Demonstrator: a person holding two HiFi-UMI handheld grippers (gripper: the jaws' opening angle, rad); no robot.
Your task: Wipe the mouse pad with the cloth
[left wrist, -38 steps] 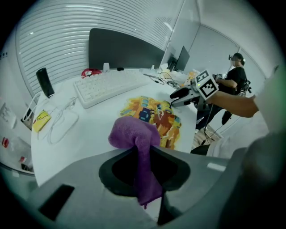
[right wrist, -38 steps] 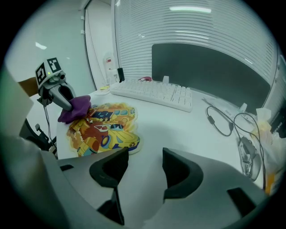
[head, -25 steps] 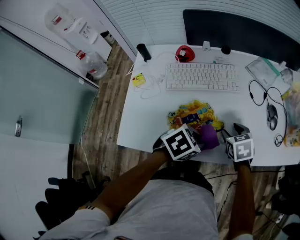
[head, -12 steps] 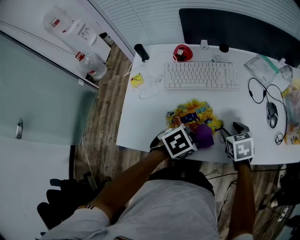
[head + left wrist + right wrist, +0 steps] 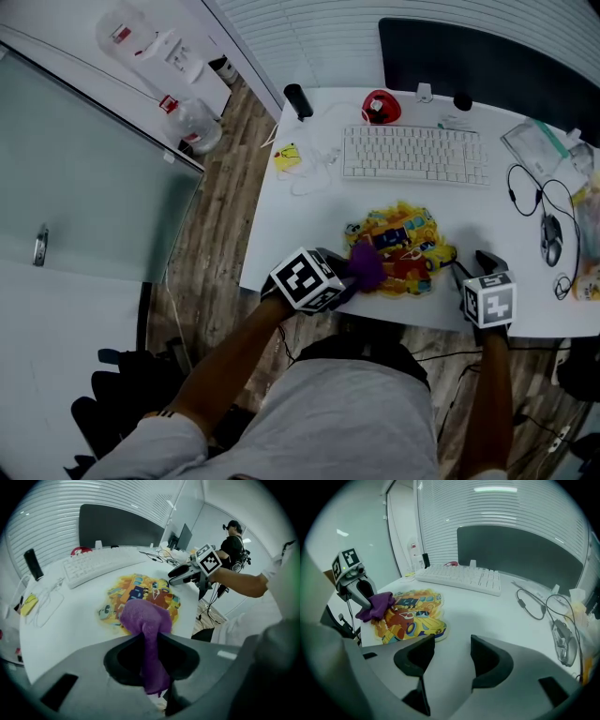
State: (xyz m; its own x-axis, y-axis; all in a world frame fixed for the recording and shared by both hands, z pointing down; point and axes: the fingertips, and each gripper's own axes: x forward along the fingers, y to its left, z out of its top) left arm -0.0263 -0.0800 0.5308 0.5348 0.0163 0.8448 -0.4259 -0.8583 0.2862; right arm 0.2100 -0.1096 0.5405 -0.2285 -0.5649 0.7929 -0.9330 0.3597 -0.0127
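A colourful cartoon-printed mouse pad (image 5: 405, 246) lies near the front edge of the white desk (image 5: 281, 234). My left gripper (image 5: 345, 274) is shut on a purple cloth (image 5: 367, 266), which rests on the pad's left end. In the left gripper view the cloth (image 5: 144, 620) hangs between the jaws over the pad (image 5: 140, 590). My right gripper (image 5: 480, 264) is open and empty, just right of the pad's front corner. The right gripper view shows the pad (image 5: 412, 613), the cloth (image 5: 376, 604) and my left gripper (image 5: 360, 591) beyond it.
A white keyboard (image 5: 415, 155) lies behind the pad, with a dark monitor (image 5: 487, 66) behind that. A mouse (image 5: 549, 239) and black cable (image 5: 525, 192) lie at the right. A red object (image 5: 382, 108), white cable (image 5: 314, 169) and yellow item (image 5: 287, 157) sit at back left.
My left gripper has dragged the purple cloth leftward across the pad, from its right-middle part to its left end. The right gripper has stayed in place.
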